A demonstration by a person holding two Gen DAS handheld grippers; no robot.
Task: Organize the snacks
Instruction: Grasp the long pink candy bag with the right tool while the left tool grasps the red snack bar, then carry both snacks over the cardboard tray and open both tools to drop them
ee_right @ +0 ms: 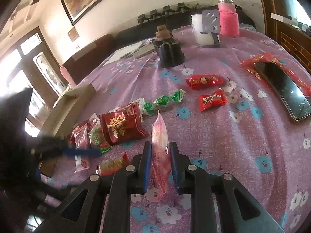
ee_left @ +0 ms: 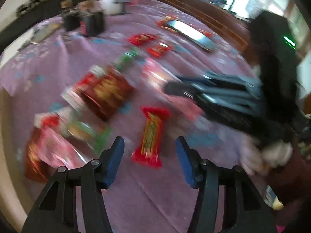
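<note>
Glossy plastic snack wrappers (ee_right: 122,124) on a matt floral cloth tablecover (ee_right: 223,136); shiny glass-faced phone (ee_right: 282,88).

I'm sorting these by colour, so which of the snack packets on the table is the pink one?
The long pale pink packet clamped edge-up in the right gripper. The loose packets on the purple cloth are red or green.

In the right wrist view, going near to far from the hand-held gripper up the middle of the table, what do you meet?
Right hand-held gripper shut on the pink packet → green twisted candies → black holder → white cup.
</note>
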